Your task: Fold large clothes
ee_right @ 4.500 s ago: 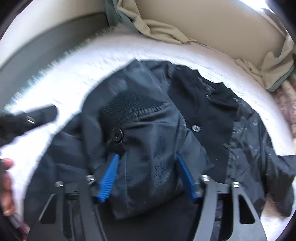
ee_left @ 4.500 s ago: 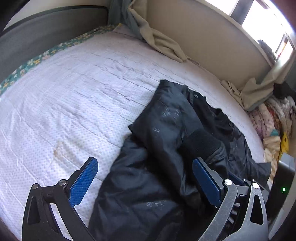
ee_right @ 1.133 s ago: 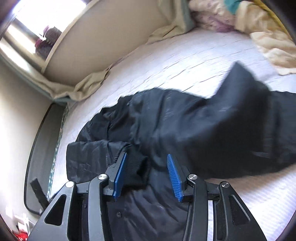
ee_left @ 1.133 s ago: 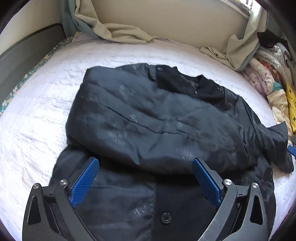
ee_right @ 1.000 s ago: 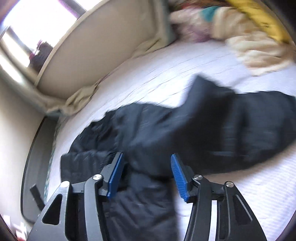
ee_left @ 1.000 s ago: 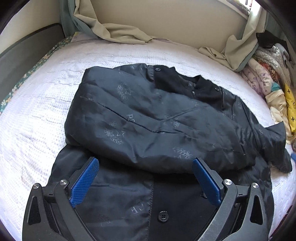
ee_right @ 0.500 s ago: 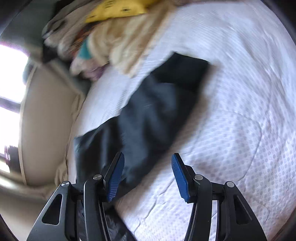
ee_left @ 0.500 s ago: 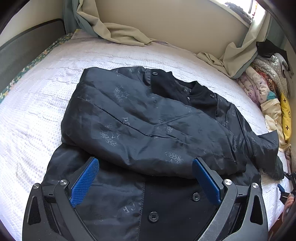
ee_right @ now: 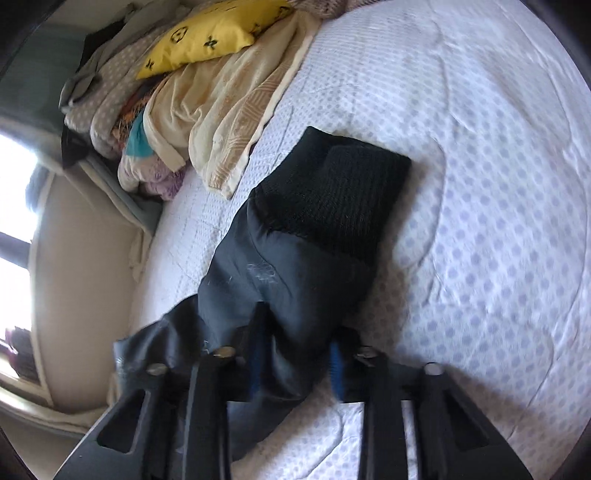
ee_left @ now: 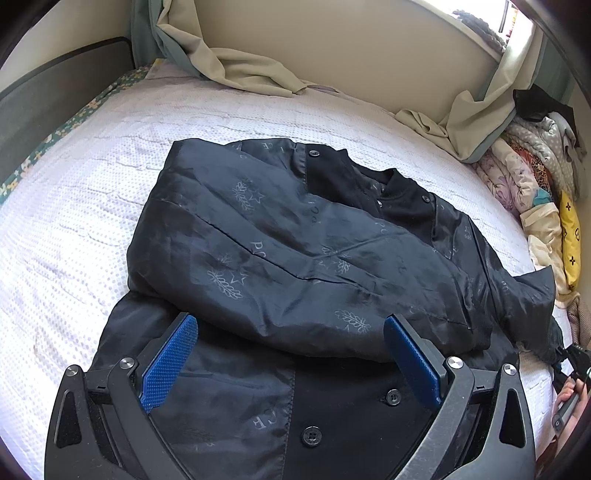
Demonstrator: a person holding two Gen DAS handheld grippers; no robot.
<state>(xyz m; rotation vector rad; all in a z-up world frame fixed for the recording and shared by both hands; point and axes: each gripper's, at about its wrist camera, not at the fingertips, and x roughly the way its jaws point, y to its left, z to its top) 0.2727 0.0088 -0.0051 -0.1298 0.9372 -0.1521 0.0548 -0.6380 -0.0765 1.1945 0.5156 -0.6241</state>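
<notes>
While one black jacket [ee_left: 295, 251] lies spread on the bed [ee_left: 74, 221], two grippers work over it. One sleeve is folded across the chest; the other sleeve [ee_right: 295, 258] runs out to the side, its ribbed cuff [ee_right: 347, 192] flat on the cover. Four buttons show clearly in the left wrist view: two near the collar, two on the front placket close to the camera.

At the near hem the left gripper [ee_left: 291, 365] hovers above the jacket with its blue fingers [ee_left: 166, 358] spread wide and nothing between them. Over at the sleeve, the right gripper [ee_right: 295, 365] is closing its fingers; the sleeve cloth bunches between them just behind the cuff and the blue pads are mostly hidden by it. Part of a hand [ee_left: 569, 402] on that gripper's handle shows at the right edge of the left wrist view.

White with a pattern of pale dots, the bed cover is quilted; a floral sheet edge [ee_left: 74, 122] and a dark grey headboard [ee_left: 55, 88] show on the left. A beige wall runs along the far side under a bright window.

Two beige curtain ends [ee_left: 240, 70] drape onto the mattress by the wall. One heap of clothes [ee_right: 184, 122] sits at the bed's edge, topped by one yellow item [ee_right: 210, 33] with dark motifs; a cream cloth from the heap reaches close to the cuff but does not touch it.
</notes>
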